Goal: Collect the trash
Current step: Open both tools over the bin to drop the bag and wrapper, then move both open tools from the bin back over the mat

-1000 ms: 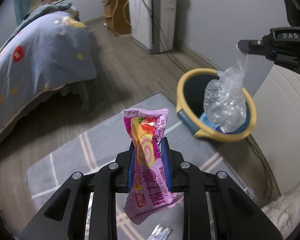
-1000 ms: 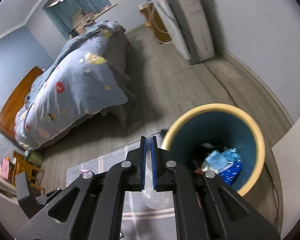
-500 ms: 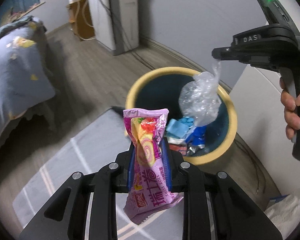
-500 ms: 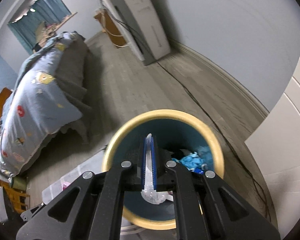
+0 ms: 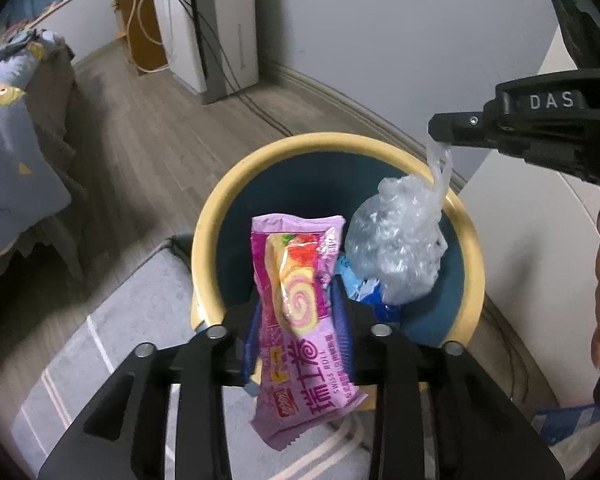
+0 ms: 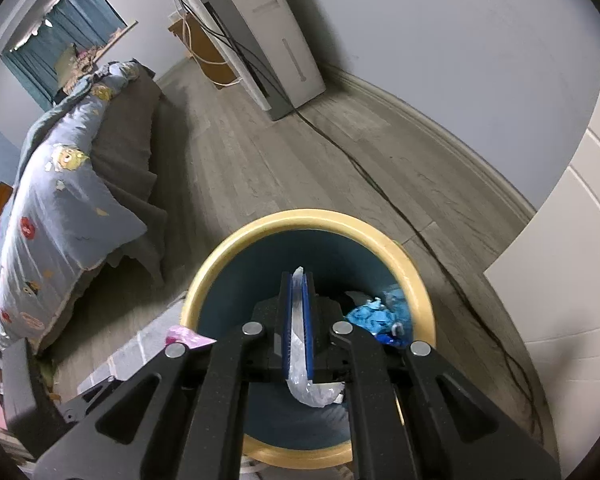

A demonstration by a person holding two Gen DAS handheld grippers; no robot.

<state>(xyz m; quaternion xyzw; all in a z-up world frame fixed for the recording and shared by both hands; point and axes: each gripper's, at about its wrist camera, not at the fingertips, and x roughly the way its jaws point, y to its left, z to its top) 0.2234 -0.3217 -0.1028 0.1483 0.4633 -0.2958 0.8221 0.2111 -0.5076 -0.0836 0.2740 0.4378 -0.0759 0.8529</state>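
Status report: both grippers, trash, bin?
Left gripper just opening, pink wrapper between pads. Right gripper shut on clear bag. Both over bin; nothing blocking.

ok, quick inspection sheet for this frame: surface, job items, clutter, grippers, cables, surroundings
Surface: grey wood-look floor, grey rug.
Job's things: pink swiss-roll wrapper; crumpled clear plastic bag; yellow-rimmed teal bin below both.
Clutter: blue packaging in bin.
Grippers: left gripper jaws just been opening, wrapper between them, pads apart from it; right gripper shut on bag.
Cables: black cable along floor.
Surroundings: bed with blue quilt, white appliance.
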